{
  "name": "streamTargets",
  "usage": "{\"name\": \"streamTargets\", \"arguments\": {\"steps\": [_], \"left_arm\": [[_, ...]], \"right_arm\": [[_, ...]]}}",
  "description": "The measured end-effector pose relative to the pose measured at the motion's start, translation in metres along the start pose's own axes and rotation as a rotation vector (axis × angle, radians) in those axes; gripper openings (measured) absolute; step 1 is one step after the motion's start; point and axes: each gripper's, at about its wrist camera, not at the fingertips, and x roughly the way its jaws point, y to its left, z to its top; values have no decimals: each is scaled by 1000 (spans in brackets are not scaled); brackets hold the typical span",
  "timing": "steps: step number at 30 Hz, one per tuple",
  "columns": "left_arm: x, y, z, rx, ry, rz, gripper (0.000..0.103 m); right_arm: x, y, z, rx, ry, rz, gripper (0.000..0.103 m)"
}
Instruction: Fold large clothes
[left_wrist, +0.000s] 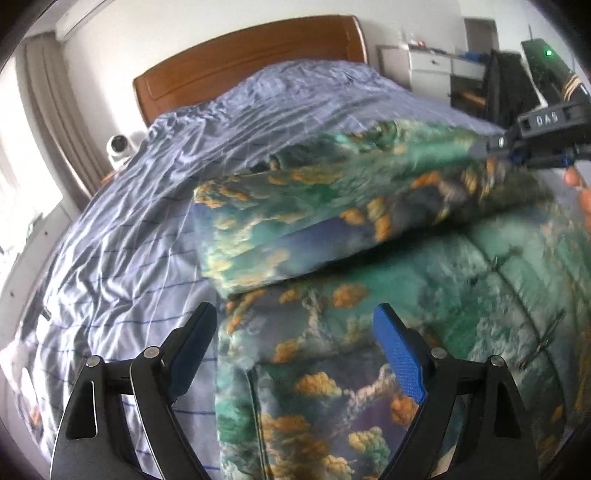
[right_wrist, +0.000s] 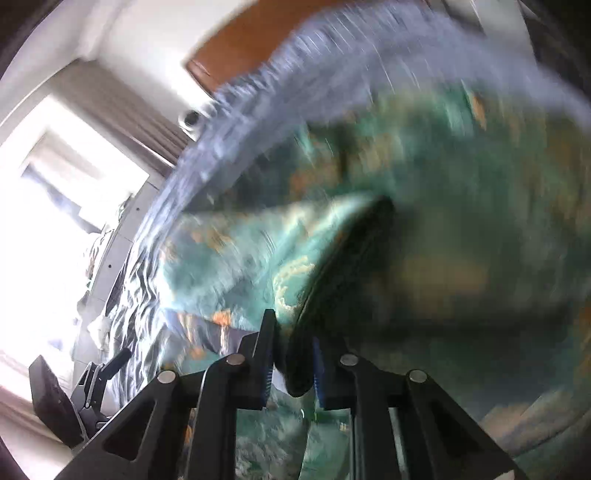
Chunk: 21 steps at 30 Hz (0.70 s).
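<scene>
Nearest, the left gripper (left_wrist: 295, 354) hangs spread and empty over the green cloud-printed quilted garment (left_wrist: 369, 332) on the blue striped bedsheet (left_wrist: 129, 240), while the right gripper (right_wrist: 291, 365) clamps its edge, apparently lifting a fold.

1 garment (left_wrist: 369, 332), 2 tongs (left_wrist: 295, 332), 1 bed (left_wrist: 129, 221)
</scene>
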Motion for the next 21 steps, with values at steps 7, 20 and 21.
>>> {"name": "streamTargets", "arguments": {"steps": [7, 20, 21], "left_arm": [[21, 17, 18, -95, 19, -5, 88], [59, 50, 63, -215, 50, -75, 88], [72, 47, 69, -207, 67, -96, 86]], "right_arm": [[17, -15, 49, -92, 3, -180, 18], [-2, 11, 20, -390, -137, -397, 56], [0, 19, 22, -414, -142, -347, 56]]}}
